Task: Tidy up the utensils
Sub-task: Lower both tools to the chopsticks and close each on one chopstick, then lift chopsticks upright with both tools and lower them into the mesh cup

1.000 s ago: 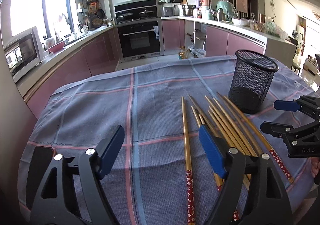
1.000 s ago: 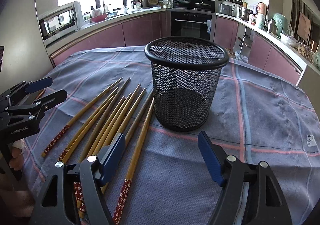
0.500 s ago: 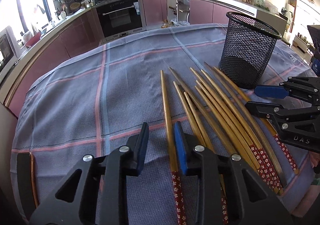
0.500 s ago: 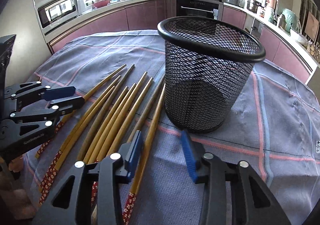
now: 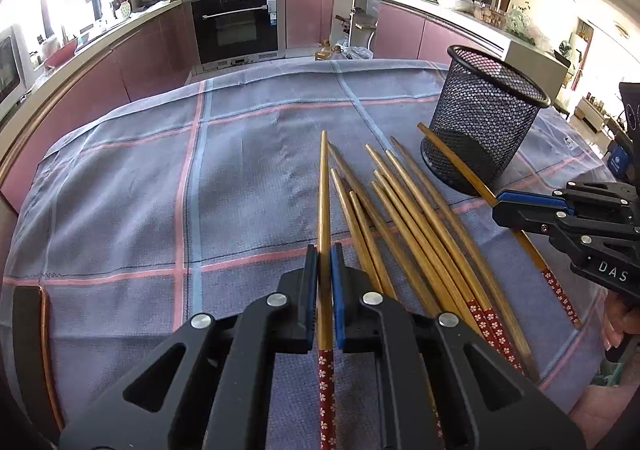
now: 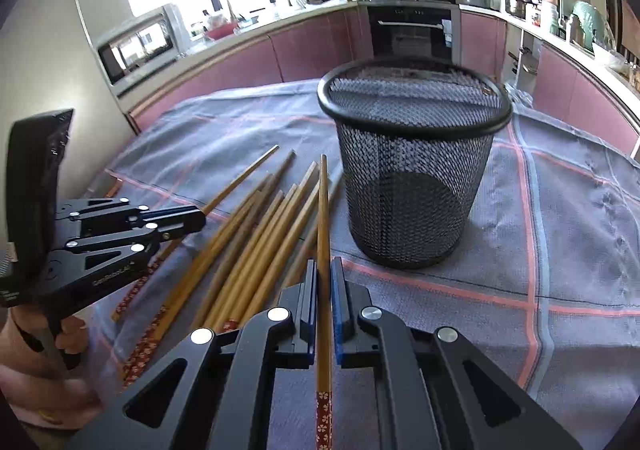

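While the black mesh cup (image 6: 414,169) stands upright and empty, both grippers clamp chopsticks.
Left gripper (image 5: 324,282) pinches the leftmost chopstick (image 5: 323,185); right gripper (image 6: 324,282) pinches the chopstick nearest the cup (image 6: 322,209), its tip raised. Spare chopsticks (image 5: 408,217) lie between; bare checked cloth (image 5: 160,189) stretches left.

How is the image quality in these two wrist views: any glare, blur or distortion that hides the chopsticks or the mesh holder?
Left wrist view: sharp, with strong fisheye bending of the counters; the window at upper left is blown out, yet the chopsticks and mesh holder stay clear. Right wrist view: windows overexposed too, holder rim slightly soft; the clamped chopstick reads crisply.
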### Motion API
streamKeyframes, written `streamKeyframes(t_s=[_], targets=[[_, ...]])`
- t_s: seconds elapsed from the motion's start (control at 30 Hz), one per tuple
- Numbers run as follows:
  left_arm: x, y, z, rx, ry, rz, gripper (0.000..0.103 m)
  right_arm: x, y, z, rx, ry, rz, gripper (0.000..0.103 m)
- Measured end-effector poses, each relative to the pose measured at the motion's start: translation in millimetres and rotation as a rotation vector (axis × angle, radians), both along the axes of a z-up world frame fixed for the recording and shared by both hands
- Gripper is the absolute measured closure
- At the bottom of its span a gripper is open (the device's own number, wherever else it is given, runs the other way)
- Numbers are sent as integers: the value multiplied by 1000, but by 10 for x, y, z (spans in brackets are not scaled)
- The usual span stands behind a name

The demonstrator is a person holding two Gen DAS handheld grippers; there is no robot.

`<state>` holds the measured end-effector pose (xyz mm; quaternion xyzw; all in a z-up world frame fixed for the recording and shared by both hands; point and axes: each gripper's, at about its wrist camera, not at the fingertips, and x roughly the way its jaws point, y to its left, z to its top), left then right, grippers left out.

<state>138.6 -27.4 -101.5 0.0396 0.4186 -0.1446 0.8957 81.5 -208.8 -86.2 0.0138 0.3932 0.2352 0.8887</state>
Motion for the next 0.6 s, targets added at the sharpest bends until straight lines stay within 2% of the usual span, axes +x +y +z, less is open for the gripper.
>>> streamKeyframes(t_s=[0.13,0.6], targets=[[-105,40,253,-57,-35,-19,96,-69,-113,187,67,-44,11,97],[-534,40,1295,-185,-263,-91,96,-178,-499,824,239,-221,-5,97]])
